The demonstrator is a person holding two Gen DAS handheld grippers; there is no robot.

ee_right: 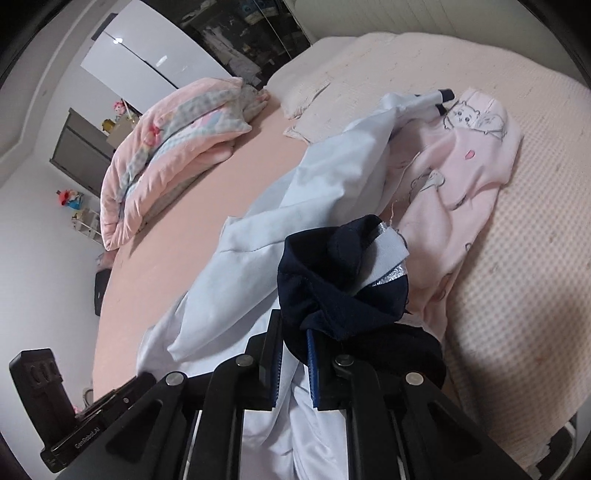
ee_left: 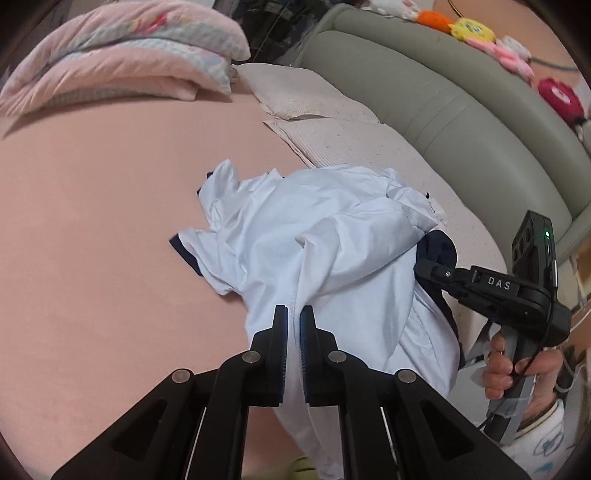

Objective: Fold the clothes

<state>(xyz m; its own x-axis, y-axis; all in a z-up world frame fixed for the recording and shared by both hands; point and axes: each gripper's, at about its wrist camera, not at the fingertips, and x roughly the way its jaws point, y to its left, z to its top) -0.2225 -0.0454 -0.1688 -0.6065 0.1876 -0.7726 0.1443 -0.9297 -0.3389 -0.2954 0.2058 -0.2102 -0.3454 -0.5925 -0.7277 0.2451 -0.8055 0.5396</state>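
A pale blue shirt (ee_left: 332, 240) with navy trim lies crumpled on the pink bed sheet (ee_left: 92, 221), part of it lifted off the bed by both tools. The left tool (ee_left: 293, 314) is clenched on a fold of the shirt's pale blue cloth, which runs down between its blue-padded fingers (ee_left: 281, 339). The right tool (ee_right: 294, 334) is clamped on the shirt's navy collar (ee_right: 332, 291), bunched up between its pads with a white and silvery label showing just above. In the left wrist view the right tool appears at the shirt's right edge, gripped by a hand (ee_left: 506, 365) in a light sleeve. Just beyond the shirt, touching it, lies a pink garment (ee_right: 469, 155) printed with small bears, resting on a cream waffle-textured blanket (ee_right: 517, 258). A folded pink quilt (ee_left: 122, 55) sits at the far side of the bed, well apart from the shirt, and two pale pillows (ee_left: 314, 110) lie beside a grey-green padded headboard (ee_left: 461, 122) topped with plush toys (ee_left: 472, 29).
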